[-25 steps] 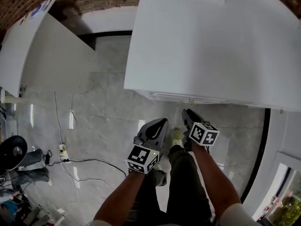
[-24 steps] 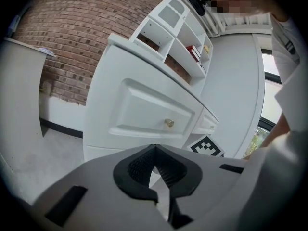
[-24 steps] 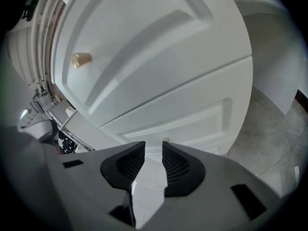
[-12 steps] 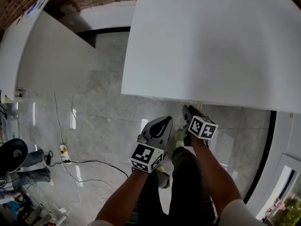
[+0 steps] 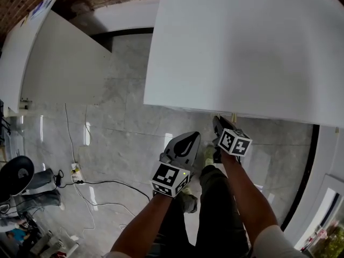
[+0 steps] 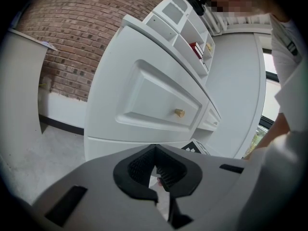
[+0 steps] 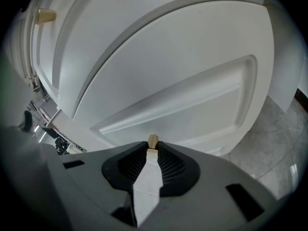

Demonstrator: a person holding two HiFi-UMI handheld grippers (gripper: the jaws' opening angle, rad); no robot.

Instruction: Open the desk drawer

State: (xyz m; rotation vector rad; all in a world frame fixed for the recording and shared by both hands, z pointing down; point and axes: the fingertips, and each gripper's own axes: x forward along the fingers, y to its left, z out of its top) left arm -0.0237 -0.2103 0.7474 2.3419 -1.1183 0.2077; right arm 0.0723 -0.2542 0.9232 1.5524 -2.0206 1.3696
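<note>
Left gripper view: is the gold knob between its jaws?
No, the gold knob sits on the drawer front, beyond the left gripper, with nothing between its jaws.

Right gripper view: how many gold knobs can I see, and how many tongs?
gold knob: 2, one near, one at the top left
tongs: 1, closing, with the near knob between them
Total: 3
</note>
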